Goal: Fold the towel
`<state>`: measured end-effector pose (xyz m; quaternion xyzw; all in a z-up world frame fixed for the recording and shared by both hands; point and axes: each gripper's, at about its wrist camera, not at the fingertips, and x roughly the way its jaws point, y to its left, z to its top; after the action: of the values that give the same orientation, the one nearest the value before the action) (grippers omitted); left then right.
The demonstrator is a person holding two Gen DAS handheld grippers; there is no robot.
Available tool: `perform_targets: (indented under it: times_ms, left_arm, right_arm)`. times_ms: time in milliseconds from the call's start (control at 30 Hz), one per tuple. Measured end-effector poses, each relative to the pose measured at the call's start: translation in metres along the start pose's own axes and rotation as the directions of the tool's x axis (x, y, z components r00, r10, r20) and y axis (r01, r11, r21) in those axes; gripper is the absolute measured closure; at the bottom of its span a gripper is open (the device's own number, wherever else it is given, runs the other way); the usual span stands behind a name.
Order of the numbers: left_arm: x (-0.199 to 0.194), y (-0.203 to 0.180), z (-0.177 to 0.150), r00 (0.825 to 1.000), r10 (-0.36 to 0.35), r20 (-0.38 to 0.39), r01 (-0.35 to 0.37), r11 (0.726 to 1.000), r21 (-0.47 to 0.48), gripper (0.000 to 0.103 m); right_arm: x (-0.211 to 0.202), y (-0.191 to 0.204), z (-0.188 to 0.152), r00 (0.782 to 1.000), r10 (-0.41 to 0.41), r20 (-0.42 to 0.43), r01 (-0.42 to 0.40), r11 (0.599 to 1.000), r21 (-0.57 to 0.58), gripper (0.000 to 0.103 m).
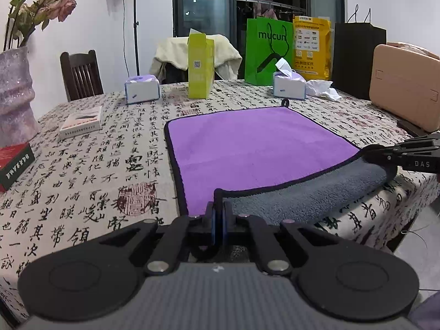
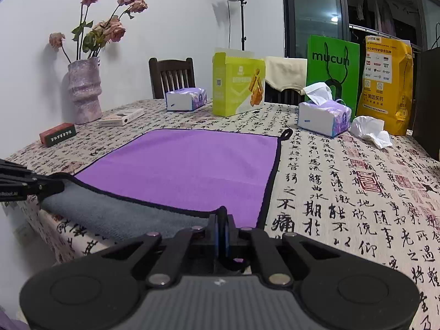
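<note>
A purple towel [image 1: 247,148] with a black hem and grey underside lies spread on the patterned tablecloth; it also shows in the right wrist view [image 2: 187,167]. Its near edge is lifted and turned over, showing a grey strip [image 1: 302,192]. My left gripper [image 1: 219,211] is shut on the near left corner of the towel. My right gripper [image 2: 222,220] is shut on the near right corner. Each gripper shows at the edge of the other's view: the right one [image 1: 385,155], the left one [image 2: 52,185].
At the back of the table [image 2: 343,192] stand two tissue boxes [image 1: 142,88] [image 1: 289,85], a yellow-green carton [image 1: 200,66], a green bag [image 1: 268,52], a yellow bag [image 1: 312,46] and a crumpled tissue [image 2: 371,130]. A vase [image 2: 84,90], small boxes [image 1: 81,122] and a beige case [image 1: 404,88] sit at the sides.
</note>
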<state>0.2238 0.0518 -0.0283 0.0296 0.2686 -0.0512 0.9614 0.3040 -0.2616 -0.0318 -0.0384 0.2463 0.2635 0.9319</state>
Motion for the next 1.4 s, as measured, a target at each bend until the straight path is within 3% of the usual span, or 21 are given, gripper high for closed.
perform_targets:
  times_ms: [833,1400]
  left_arm:
    - [0.045,0.013,0.048,0.997,0.054,0.063,-0.053,0.999,-0.009,0.098]
    - [0.078,0.026,0.078,0.995,0.062,0.08,-0.064,0.998,0.028,0.098]
  right_arm:
    - [0.047,-0.026,0.044,0.998,-0.004,0.068,0.003,1.0,0.012,0.099]
    - [0.084,-0.043,0.079,0.998,0.008,0.061,-0.008,1.0,-0.003,0.099]
